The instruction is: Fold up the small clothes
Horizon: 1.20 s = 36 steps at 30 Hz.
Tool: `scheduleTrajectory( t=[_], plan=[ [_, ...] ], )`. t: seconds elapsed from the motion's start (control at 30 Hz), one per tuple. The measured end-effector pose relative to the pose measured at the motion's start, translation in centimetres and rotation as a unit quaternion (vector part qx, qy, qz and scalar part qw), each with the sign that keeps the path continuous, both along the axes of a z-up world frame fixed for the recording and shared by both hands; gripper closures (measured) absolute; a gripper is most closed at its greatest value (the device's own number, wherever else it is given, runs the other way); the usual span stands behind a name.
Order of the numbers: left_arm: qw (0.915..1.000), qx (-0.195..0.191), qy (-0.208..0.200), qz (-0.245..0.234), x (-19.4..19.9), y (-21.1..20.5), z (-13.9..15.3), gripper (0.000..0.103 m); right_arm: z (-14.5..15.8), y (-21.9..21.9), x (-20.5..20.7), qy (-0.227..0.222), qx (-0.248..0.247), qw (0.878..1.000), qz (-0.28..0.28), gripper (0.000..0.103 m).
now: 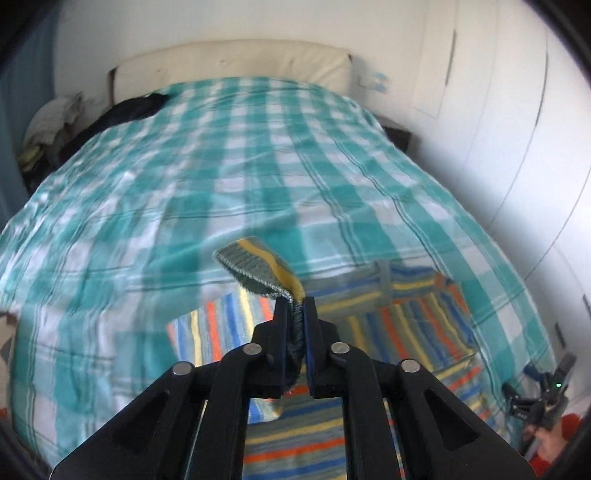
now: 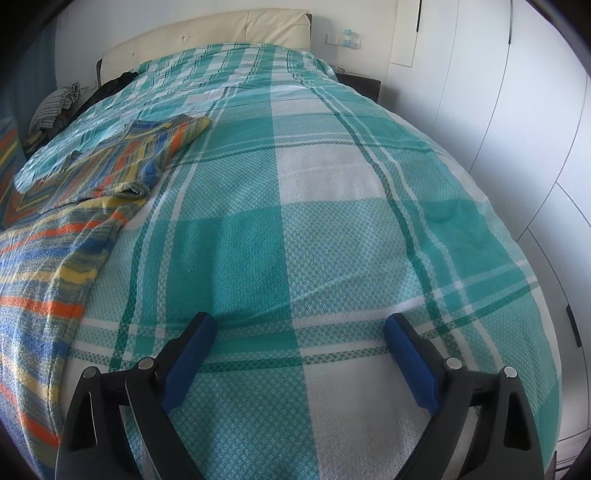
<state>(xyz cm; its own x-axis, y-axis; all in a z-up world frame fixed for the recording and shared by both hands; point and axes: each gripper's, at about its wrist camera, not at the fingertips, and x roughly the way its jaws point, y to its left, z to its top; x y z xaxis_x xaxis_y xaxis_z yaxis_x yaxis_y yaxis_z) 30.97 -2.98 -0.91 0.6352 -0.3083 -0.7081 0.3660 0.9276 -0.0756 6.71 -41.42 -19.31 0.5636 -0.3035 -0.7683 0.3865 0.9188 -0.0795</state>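
We are working over the bed (image 2: 332,177), because its flat checked cover gives room to fold. The striped sweater (image 1: 406,317) is lying spread at the near left side of the bed. Our left gripper (image 1: 294,306) is clenching a cuff (image 1: 258,266) of it and holding it above the cloth, probably to fold the sleeve inward. Our right gripper (image 2: 300,334) is hovering released over bare cover at the right, holding nothing.

Fuzzy knitted wool on the striped garment (image 1: 406,306). Coarse waffle-weave cotton across the checked bedspread (image 2: 332,177). Matt black plastic on the gripper arms, padded leather-look headboard (image 2: 221,33).
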Motion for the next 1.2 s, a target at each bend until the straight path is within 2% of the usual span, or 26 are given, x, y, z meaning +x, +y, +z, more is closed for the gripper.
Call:
scheduleTrajectory(
  t=[0.03, 0.07, 0.1, 0.17, 0.23, 0.3, 0.33, 0.53, 0.73, 0.77, 0.83, 0.93, 1.0, 1.03, 1.13, 1.2],
  plan=[
    [0.9998, 0.005, 0.017, -0.008, 0.6, -2.2, -1.2, 0.064, 0.0, 0.0, 0.1, 0.000, 0.000, 1.000, 0.000, 0.010],
    [0.9986, 0.017, 0.048, -0.016, 1.0, -4.3, -3.0, 0.021, 0.0, 0.0, 0.0, 0.000, 0.000, 1.000, 0.000, 0.010],
    [0.9973, 0.030, 0.065, -0.016, 0.9, -5.7, -4.2, 0.008, 0.0, 0.0, 0.0, 0.000, 0.000, 1.000, 0.000, 0.010],
    [0.9968, 0.044, 0.066, -0.012, 0.1, -6.6, -5.7, 0.011, 0.0, 0.0, 0.0, 0.000, 0.001, 1.000, 0.000, 0.010],
    [0.9971, 0.026, 0.072, 0.002, -0.8, -4.8, -6.5, 0.010, 0.0, 0.0, 0.0, -0.001, 0.001, 1.000, 0.000, 0.010],
    [0.9963, 0.001, 0.082, 0.027, -2.0, -1.3, -7.2, 0.009, 0.0, 0.0, 0.0, -0.001, 0.003, 1.000, 0.000, 0.010],
    [0.9957, 0.001, 0.082, 0.042, -2.4, 0.7, -7.7, 0.009, 0.0, 0.0, 0.1, -0.001, 0.005, 1.000, 0.000, 0.010],
    [0.9880, 0.040, 0.078, 0.127, -7.5, 11.4, -10.7, 0.009, -0.1, 0.0, 0.1, 0.000, 0.006, 1.000, -0.001, 0.009],
    [0.9810, 0.041, 0.094, 0.164, -11.4, 15.9, -13.7, 0.008, 0.3, 0.0, 0.5, 0.014, 0.008, 1.000, -0.001, 0.009],
    [0.9801, 0.037, 0.095, 0.170, -11.6, 16.3, -14.4, 0.008, 0.7, -0.1, 0.8, 0.029, 0.009, 1.000, 0.000, 0.011],
    [0.9790, 0.025, 0.094, 0.179, -12.2, 17.2, -16.1, 0.007, 2.8, 0.5, 1.8, 0.042, 0.015, 0.999, 0.002, 0.030],
    [0.9798, 0.023, 0.065, 0.188, -12.7, 17.3, -17.9, 0.003, 6.9, 3.7, 4.9, 0.016, 0.108, 0.993, 0.053, 0.032],
    [0.9796, 0.037, 0.064, 0.187, -12.4, 16.6, -17.9, 0.000, 8.4, 6.9, 8.8, 0.021, 0.209, 0.972, 0.102, 0.040],
    [0.9800, 0.038, 0.062, 0.185, -12.4, 16.8, -18.1, 0.000, 8.7, 8.6, 11.4, 0.026, 0.267, 0.956, 0.117, 0.043],
    [0.9811, 0.018, 0.060, 0.183, -12.6, 17.6, -18.2, 0.000, 7.3, 12.1, 17.8, 0.041, 0.366, 0.922, 0.117, 0.053],
    [0.9820, 0.013, 0.056, 0.180, -12.7, 17.7, -18.2, 0.000, 5.6, 13.4, 21.0, 0.053, 0.383, 0.918, 0.090, 0.059]
  ],
)
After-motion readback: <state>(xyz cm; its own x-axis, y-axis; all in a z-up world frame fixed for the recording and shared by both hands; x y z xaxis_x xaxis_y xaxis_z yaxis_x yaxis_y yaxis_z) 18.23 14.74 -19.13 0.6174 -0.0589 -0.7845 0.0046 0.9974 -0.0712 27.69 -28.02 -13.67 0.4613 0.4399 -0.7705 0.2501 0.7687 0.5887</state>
